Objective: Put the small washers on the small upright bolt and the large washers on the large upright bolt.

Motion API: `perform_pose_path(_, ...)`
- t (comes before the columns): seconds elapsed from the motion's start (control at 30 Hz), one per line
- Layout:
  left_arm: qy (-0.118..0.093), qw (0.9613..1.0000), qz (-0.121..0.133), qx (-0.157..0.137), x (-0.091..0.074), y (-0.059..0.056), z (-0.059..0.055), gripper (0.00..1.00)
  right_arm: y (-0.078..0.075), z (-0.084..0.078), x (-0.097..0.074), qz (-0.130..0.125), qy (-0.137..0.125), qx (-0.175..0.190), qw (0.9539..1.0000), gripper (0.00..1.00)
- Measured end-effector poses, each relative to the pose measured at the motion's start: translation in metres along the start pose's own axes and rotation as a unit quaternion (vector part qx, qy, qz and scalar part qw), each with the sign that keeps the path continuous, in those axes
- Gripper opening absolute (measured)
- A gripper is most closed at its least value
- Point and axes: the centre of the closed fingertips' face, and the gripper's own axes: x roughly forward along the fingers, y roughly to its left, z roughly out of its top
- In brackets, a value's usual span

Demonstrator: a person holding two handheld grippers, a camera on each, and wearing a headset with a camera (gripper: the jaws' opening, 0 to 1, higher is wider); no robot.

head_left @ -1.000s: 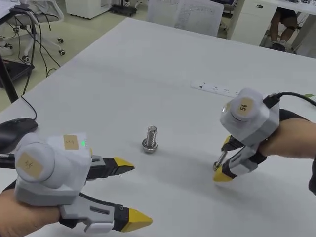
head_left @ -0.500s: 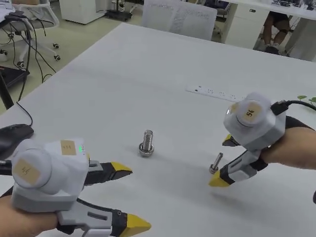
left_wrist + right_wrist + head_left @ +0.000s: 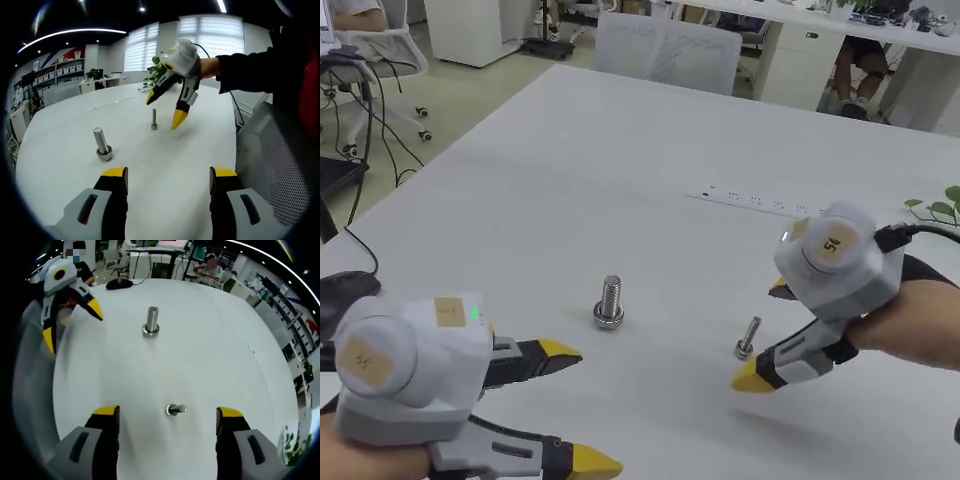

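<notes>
The large bolt stands upright mid-table with a wider metal ring at its foot; I cannot tell washer from head there. It also stands in the left gripper view and the right gripper view. The small bolt stands upright to its right. My right gripper is open, one jaw on each side of the small bolt, not touching it. At the near left my left gripper is open and holds nothing; both bolts lie ahead of it.
A white power strip lies farther back on the white table. A black mouse sits at the left edge. A chair stands at the far end, and plant leaves poke in at the right.
My right gripper's jaws have spread wider around the small bolt, which stays upright. The left gripper has hardly moved. The head camera has shifted.
</notes>
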Motion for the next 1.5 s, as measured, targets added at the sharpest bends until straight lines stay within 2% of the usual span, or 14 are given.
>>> perform_pose_path(0.4, -0.001, 1.0, 0.004, 0.001, -0.006, 0.0, 0.002, 0.66, 0.015, 0.012, -0.024, -0.025, -0.046, 0.02, 0.9984, 0.82)
perform_pose_path(1.07, -0.007, 0.9999, 0.003, 0.011, -0.013, -0.006, 0.01, 0.66, 0.055, 0.007, -0.055, -0.042, -0.087, 0.043, 0.9944, 0.83)
perform_pose_path(1.5, -0.015, 0.9998, 0.006, 0.013, -0.018, -0.01, 0.014, 0.66, 0.086, 0.001, -0.056, -0.042, -0.118, 0.057, 0.9905, 0.82)
